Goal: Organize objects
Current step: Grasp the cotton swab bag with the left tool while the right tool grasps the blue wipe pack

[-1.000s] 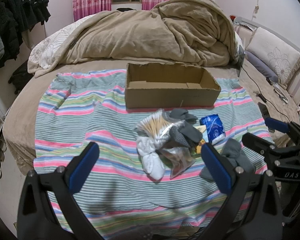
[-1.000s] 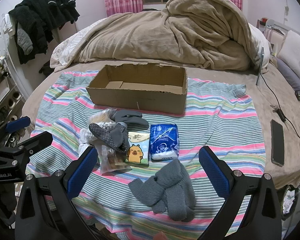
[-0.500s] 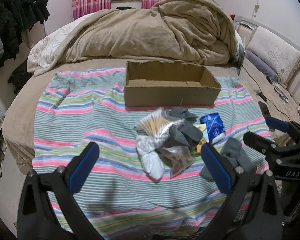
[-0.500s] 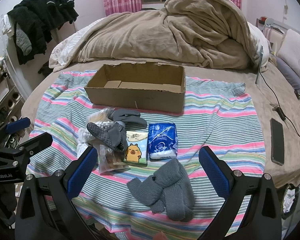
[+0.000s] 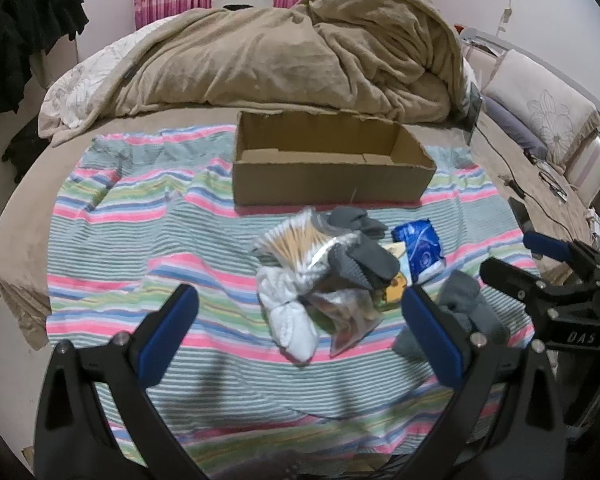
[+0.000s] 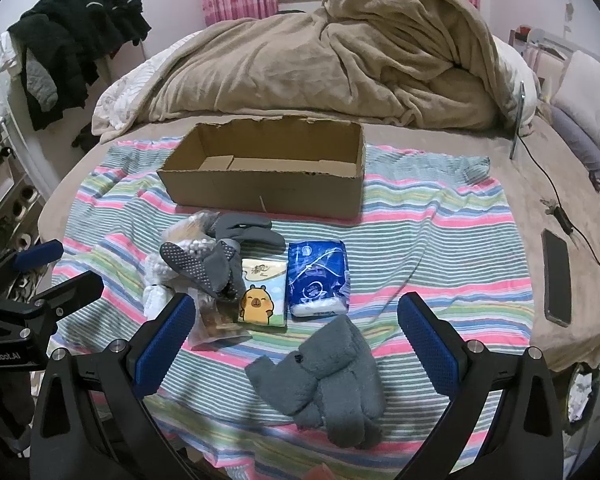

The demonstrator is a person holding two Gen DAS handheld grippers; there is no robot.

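An open, empty cardboard box (image 5: 332, 172) (image 6: 268, 172) stands on a striped cloth (image 5: 140, 240) (image 6: 420, 232) over the bed. In front of it lies a heap: a bag of cotton swabs (image 5: 296, 240), white socks (image 5: 292, 320), dark grey dotted socks (image 6: 204, 264), a capybara tissue pack (image 6: 260, 296), a blue tissue pack (image 6: 318, 276) (image 5: 420, 244) and fluffy grey gloves (image 6: 328, 376) (image 5: 464, 304). My left gripper (image 5: 300, 332) hangs open just short of the white socks. My right gripper (image 6: 292, 340) hangs open over the grey gloves. Each holds nothing.
A bunched beige duvet (image 5: 292, 48) (image 6: 340, 60) lies behind the box. A dark phone (image 6: 556, 276) and cables (image 6: 564, 212) rest on the bed at the right. Pillows (image 5: 548, 108) sit far right. Dark clothes (image 6: 72, 40) hang at the left.
Both views have crept slightly forward and left over the bed. The objects on the cloth have not moved, and both grippers stay open.
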